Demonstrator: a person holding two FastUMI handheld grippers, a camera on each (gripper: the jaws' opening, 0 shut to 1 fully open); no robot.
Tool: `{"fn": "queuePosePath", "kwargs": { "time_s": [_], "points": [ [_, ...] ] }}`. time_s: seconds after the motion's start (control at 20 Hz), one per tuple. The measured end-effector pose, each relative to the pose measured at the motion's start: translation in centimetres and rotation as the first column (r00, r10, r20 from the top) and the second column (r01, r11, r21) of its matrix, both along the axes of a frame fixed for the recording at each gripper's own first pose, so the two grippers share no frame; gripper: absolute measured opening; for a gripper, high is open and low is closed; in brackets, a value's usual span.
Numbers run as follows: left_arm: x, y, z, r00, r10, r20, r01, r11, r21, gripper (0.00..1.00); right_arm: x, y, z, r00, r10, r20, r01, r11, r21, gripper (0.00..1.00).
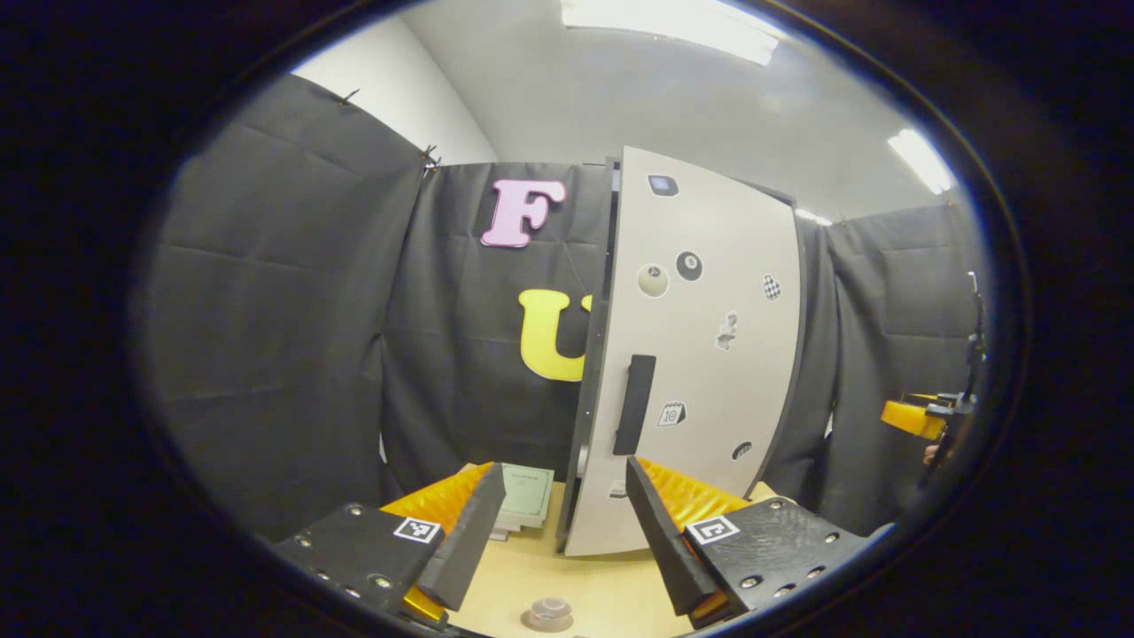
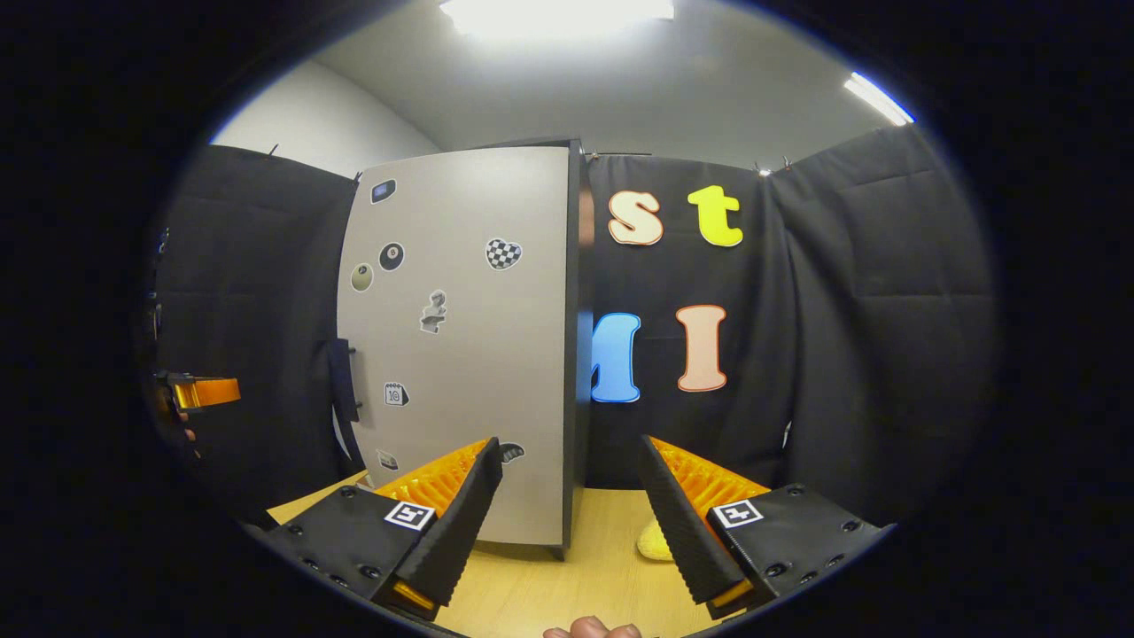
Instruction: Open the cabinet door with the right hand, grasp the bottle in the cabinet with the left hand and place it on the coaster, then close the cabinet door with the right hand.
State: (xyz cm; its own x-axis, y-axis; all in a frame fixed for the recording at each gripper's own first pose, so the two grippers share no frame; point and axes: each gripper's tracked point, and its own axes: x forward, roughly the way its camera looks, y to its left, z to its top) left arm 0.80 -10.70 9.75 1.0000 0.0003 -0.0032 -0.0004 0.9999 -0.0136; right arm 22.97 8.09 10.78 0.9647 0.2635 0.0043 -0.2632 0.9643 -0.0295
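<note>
grey cabinet door (image 1: pixel 700 354) stands closed; both tongs, left (image 1: pixel 560 523) and right (image 2: pixel 571 505), gape apart, holding nothing.

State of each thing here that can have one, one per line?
cabinet door: shut, handle untouched
left gripper: open, holding nothing
right gripper: open, holding nothing
coaster: bare, nothing on it
booklet: lying flat on the table

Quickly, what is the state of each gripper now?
Left gripper: open, holding nothing.
Right gripper: open, holding nothing.
</note>
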Motion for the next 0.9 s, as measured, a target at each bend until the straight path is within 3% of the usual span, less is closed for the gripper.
{"fn": "queuePosePath", "kwargs": {
  "time_s": [0.15,0.25,0.3,0.35,0.75,0.9],
  "points": [
    [0.2,-1.2,0.7,1.0,-0.025,-0.001,0.025,0.999,0.022,0.82,0.7,-0.4,-0.5,0.998,-0.028,-0.052,0.03,0.998,0.055,0.98],
    [1.1,-2.2,0.4,0.998,-0.059,-0.021,0.059,0.998,0.007,0.83,1.1,0.5,-0.6,0.998,0.0,-0.058,0.006,0.995,0.102,0.98],
    [1.7,-3.0,0.2,0.996,-0.081,-0.029,0.081,0.997,0.003,0.87,1.4,0.9,-1.0,0.998,0.012,-0.061,-0.005,0.994,0.112,0.93],
    [2.1,-3.6,0.0,0.994,-0.098,-0.039,0.098,0.995,0.0,0.83,1.5,0.9,-1.6,0.998,0.01,-0.066,-0.003,0.994,0.106,0.98],
    [3.6,-3.6,-1.8,0.986,-0.146,-0.074,0.142,0.988,-0.06,0.83,2.9,1.8,-5.2,0.994,-0.063,-0.094,0.068,0.996,0.053,0.98],
    [3.7,-1.9,-1.9,0.986,-0.144,-0.083,0.142,0.989,-0.029,0.85,3.6,2.0,-5.8,0.989,-0.102,-0.107,0.109,0.993,0.055,0.98]
  ]
}}
